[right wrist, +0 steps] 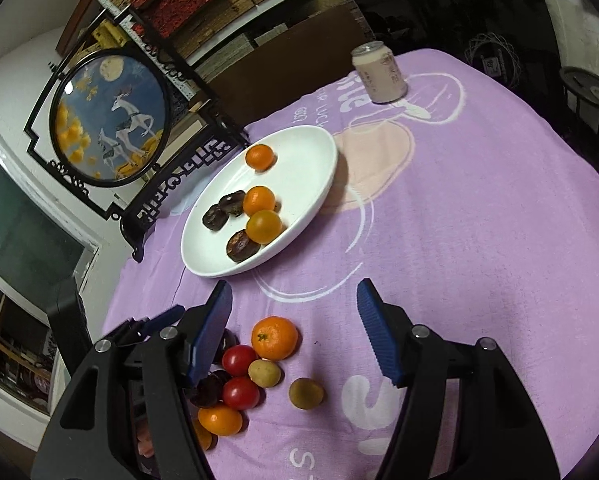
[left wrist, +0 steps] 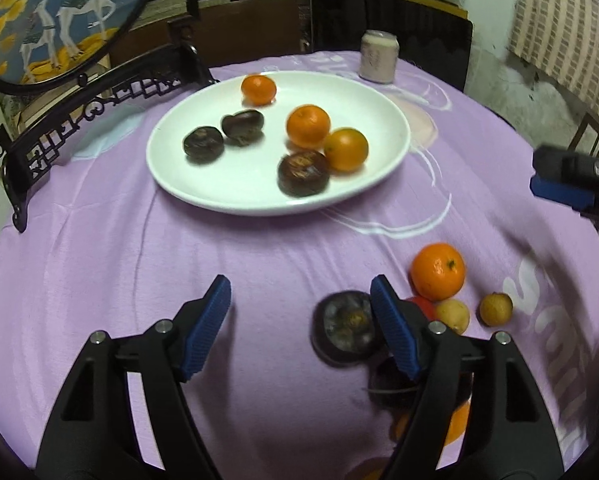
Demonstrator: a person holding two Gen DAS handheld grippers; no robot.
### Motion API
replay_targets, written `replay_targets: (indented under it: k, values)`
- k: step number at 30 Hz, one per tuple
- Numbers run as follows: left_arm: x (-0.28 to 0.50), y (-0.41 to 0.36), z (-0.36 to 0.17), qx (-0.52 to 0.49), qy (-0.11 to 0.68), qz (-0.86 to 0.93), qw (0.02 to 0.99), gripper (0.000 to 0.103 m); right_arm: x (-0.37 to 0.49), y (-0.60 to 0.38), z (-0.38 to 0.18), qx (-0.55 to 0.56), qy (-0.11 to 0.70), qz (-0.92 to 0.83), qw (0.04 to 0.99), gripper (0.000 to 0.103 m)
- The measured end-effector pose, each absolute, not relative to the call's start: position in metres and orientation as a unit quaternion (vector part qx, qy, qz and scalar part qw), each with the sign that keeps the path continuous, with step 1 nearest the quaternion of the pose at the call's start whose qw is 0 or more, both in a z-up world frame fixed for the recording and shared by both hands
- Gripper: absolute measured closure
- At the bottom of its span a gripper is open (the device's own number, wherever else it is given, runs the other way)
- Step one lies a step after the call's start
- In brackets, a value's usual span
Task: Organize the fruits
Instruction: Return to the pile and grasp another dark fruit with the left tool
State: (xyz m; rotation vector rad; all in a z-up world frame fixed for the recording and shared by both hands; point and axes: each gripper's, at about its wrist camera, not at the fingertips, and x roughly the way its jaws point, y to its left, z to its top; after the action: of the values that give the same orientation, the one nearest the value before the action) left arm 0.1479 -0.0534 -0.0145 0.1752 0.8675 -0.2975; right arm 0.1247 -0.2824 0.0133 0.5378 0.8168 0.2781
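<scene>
My left gripper [left wrist: 299,328] stood apart over the purple cloth [left wrist: 259,264], nothing clamped, a dark fruit [left wrist: 345,330] just beside its right finger, and my right gripper [right wrist: 295,332] was apart too (three oranges already lay on the white plate [left wrist: 203,192]).

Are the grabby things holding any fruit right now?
No. The left hand-held gripper and right hand-held gripper are both open with nothing clamped; a dark fruit just lies beside the left one's finger.
</scene>
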Motion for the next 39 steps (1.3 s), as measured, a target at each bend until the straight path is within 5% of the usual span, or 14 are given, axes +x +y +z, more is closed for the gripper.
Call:
replay_targets:
  k: [6,39]
  values:
    - [0.151,-0.050,-0.018,0.085,0.424,-0.133,0.892,0.015,0.127,-0.292,0.010,0.286,0.396,0.133,0.863,0.038]
    - [0.128,-0.014,-0.012,0.095,0.395,-0.080,0.910,0.015,0.121,-0.277,0.017,0.256,0.395,0.153,0.869,0.038]
